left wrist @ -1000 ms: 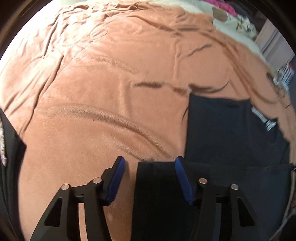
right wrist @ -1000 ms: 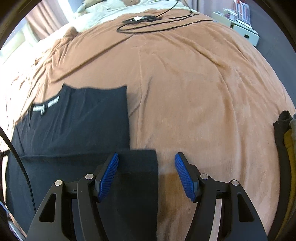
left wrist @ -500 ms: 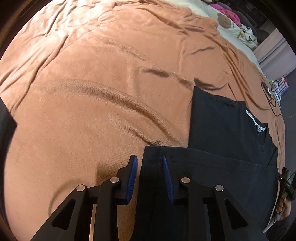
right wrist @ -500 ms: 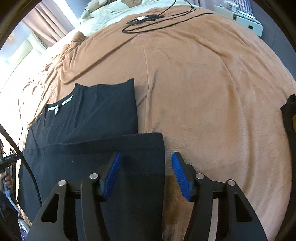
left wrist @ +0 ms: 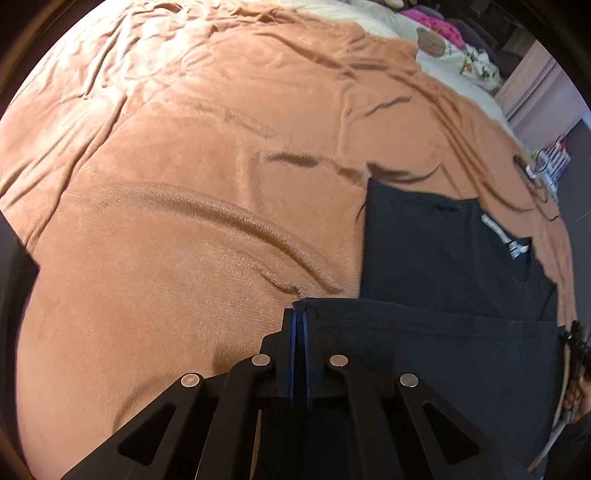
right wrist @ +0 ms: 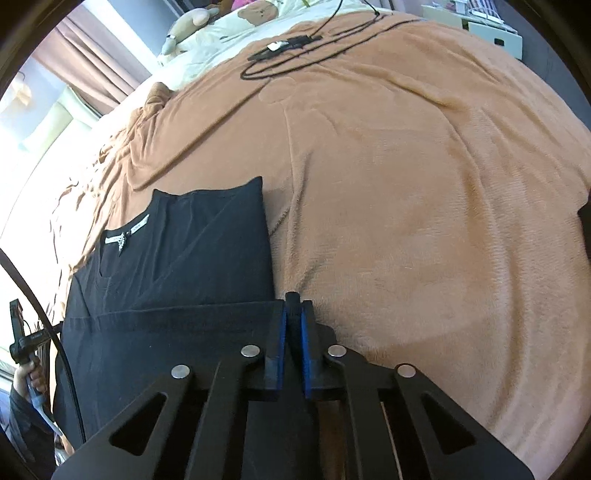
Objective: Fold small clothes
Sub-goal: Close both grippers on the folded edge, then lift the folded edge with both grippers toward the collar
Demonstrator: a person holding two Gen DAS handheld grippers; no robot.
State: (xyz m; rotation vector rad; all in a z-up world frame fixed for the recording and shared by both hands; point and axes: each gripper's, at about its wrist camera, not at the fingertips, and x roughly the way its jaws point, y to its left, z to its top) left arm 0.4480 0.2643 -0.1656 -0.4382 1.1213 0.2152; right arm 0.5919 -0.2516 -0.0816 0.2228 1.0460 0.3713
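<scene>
A black t-shirt [left wrist: 443, 258] [right wrist: 192, 251] lies partly folded on a brown blanket [left wrist: 184, 184] [right wrist: 406, 184], its white neck label facing up and its lower part doubled over the body. My left gripper [left wrist: 300, 314] is shut on the left corner of that doubled-over hem; a pinch of black cloth shows between the blue pads. My right gripper [right wrist: 293, 301] is shut on the hem's right corner, with cloth bunched between its blue pads. Both grippers point steeply down at the bed.
Black cables [right wrist: 295, 51] with a small device lie on the far part of the blanket. Pillows and a plush toy [right wrist: 192, 26] sit at the head of the bed. A white shelf unit [right wrist: 491, 29] stands beside the bed. Dark clothes [right wrist: 585, 221] lie at the right edge.
Both grippers went from wide open astride the hem corners to shut on them. Each has tilted a little, and the hem corners now bunch up between the pads.
</scene>
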